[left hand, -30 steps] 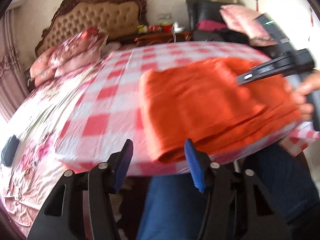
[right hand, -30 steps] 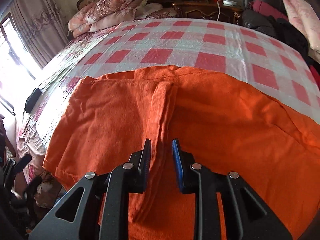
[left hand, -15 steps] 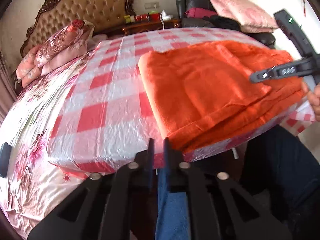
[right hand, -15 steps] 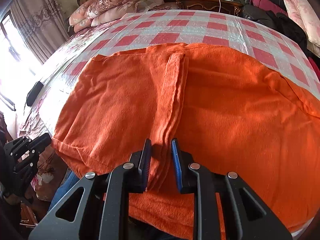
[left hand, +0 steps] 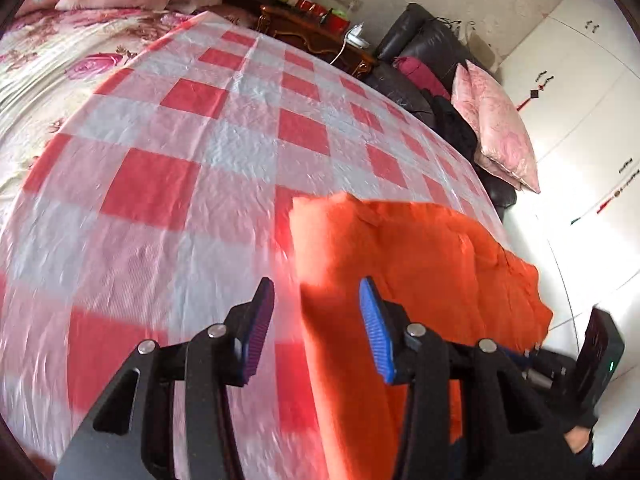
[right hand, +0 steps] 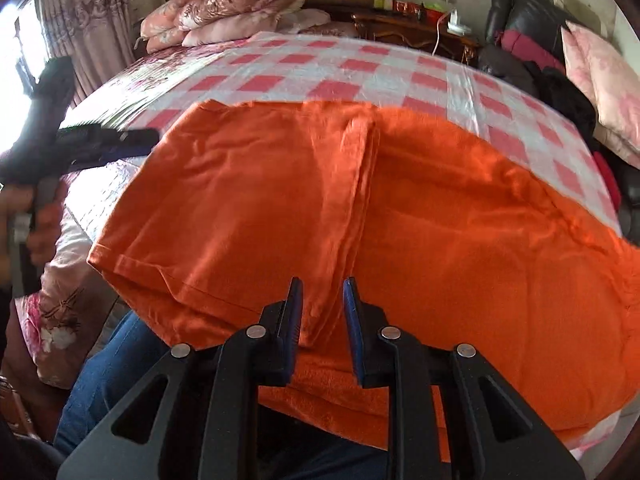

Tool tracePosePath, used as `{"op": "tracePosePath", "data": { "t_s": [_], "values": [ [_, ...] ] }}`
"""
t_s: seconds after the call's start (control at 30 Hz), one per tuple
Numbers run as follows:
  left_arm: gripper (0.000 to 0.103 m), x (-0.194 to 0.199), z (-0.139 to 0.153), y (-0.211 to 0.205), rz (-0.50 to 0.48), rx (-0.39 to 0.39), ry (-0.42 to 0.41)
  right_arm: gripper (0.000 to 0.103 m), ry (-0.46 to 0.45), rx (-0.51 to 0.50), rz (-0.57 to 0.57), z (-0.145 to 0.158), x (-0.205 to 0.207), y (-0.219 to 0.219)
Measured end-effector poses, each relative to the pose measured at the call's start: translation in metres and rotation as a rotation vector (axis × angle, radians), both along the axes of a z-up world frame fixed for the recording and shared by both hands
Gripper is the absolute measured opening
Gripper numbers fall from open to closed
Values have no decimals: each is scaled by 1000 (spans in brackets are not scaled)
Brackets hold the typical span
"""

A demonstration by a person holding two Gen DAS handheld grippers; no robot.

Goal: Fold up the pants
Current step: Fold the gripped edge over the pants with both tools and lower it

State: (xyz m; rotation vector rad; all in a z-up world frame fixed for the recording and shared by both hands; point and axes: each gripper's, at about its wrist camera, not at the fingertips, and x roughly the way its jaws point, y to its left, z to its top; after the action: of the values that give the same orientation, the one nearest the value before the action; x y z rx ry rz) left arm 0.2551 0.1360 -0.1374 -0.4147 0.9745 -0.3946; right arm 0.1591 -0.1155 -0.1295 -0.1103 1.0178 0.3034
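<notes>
The orange pants [right hand: 360,216] lie folded in layers on the red-and-white checked cloth [left hand: 224,148], reaching its near edge. In the left wrist view the pants [left hand: 420,264] sit on the right. My left gripper [left hand: 316,312] is open and empty, its jaws straddling the pants' left folded edge just above it. It also shows in the right wrist view [right hand: 132,138] at the left of the pants. My right gripper [right hand: 320,308] hovers over the near edge of the pants, jaws a little apart, holding nothing.
Floral bedding and pink pillows [right hand: 224,16] lie at the headboard. A wooden nightstand [right hand: 416,32] and a black sofa with a pink cushion [left hand: 496,124] stand beyond the cloth. The person's blue-jeaned legs [right hand: 108,364] are below the bed's near edge.
My left gripper has opened from shut and moved up over the cloth to the pants' left edge. The right gripper has pulled back slightly toward the near edge and opened slightly.
</notes>
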Motion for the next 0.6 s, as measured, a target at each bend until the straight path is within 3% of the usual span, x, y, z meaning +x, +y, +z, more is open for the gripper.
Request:
{"op": "tracePosePath", "data": {
  "t_s": [0.1, 0.17, 0.23, 0.6],
  "values": [
    [38, 19, -7, -3, -35, -48, 33, 23, -11, 4, 0, -3, -1, 0],
    [19, 31, -13, -7, -80, -80, 66, 23, -12, 11, -2, -5, 0, 1],
    [8, 40, -16, -8, -94, -87, 78, 24, -31, 14, -6, -7, 1, 3],
    [5, 90, -10, 33, 11, -71, 72, 25, -61, 34, 17, -8, 41, 48]
  ]
}}
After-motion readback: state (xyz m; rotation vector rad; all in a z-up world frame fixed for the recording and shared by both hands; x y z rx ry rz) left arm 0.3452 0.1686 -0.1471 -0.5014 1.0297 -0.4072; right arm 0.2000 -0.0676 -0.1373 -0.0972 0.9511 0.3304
